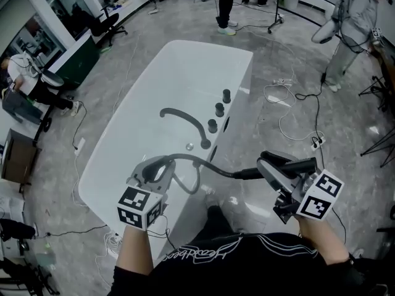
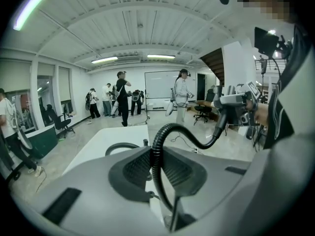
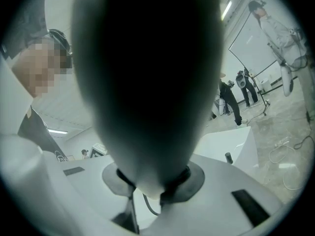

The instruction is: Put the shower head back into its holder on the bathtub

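Left gripper (image 1: 159, 170): jaws pinch the hose (image 1: 207, 163) just past the tub's near end. The left gripper view shows the hose standing between the pads and clamped there.

Right gripper (image 1: 278, 174): jaws are closed on the shower head (image 1: 295, 164), which fills most of the right gripper view as a dark mass. The head is held in the air to the right of the tub (image 1: 179, 73), outside its right rim and apart from it. The hose sags in a loop between the two grippers.

Tub: white, running diagonally away from the person. Its right rim carries a curved dark spout (image 1: 185, 117) and a row of three dark knobs (image 1: 220, 108). I cannot tell which of the small fittings near the spout's base is the holder.

Clearance: bare grey floor lies along both long sides of the tub. Cables (image 1: 290, 103) trail over the floor right of the tub, near its rim. A person (image 1: 355, 23) stands well to the right and others (image 1: 225, 5) beyond the far end. A black chair (image 1: 102, 23) stands at the far left, well clear of the tub.
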Tool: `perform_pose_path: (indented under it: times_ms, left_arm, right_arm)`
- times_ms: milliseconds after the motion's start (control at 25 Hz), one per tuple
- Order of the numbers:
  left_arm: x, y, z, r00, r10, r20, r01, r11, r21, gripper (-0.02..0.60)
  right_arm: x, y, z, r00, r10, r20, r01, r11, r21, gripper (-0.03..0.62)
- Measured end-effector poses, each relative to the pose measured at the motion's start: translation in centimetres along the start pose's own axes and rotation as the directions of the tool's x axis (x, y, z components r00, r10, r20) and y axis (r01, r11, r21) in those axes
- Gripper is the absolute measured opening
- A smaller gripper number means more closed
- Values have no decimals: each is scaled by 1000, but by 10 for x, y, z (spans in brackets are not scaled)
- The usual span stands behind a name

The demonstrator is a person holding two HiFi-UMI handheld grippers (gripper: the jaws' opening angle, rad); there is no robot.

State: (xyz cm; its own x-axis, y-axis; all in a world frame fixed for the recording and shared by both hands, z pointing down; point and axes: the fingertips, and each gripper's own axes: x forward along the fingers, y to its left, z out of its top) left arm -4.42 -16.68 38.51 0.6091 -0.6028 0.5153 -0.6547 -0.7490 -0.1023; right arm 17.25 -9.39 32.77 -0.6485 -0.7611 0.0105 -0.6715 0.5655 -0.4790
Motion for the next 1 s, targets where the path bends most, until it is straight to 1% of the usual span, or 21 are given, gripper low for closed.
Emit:
perform_pose_path:
  times_ms: [160, 320, 520, 600, 680, 840, 1000]
  left_arm:
    - [9, 13, 7, 1000, 24, 17, -25, 1000, 12, 63]
    - [37, 47, 14, 999, 35, 18, -35, 999, 1, 63]
    - [65, 67, -1, 999, 30, -9, -31, 999, -31, 63]
    - [77, 70, -13, 1000, 21, -23, -22, 998, -58, 63]
    - [89, 71, -28, 999, 10, -37, -13, 995, -100, 63]
    - [109, 72, -55, 998, -17, -58, 5, 979, -202, 63]
    - [124, 72, -77, 996, -39, -81, 17, 966, -257, 63]
  right_arm:
    - [8, -5, 2, 1000, -4, 2, 4, 1000, 2, 92]
    - [41, -27, 15, 1000, -12, -7, 12, 1000, -5, 92]
    - [63, -43, 20, 999, -41, -30, 40, 999, -30, 92]
    - [69, -51, 18, 998, -55, -44, 53, 998, -38, 92]
    - [73, -58, 13, 996, -63, -57, 62, 998, -31, 92]
    - [80, -69, 6, 994, -75, -75, 74, 997, -12, 92]
    - [86, -76, 2, 992, -86, -88, 87, 996, 5, 92]
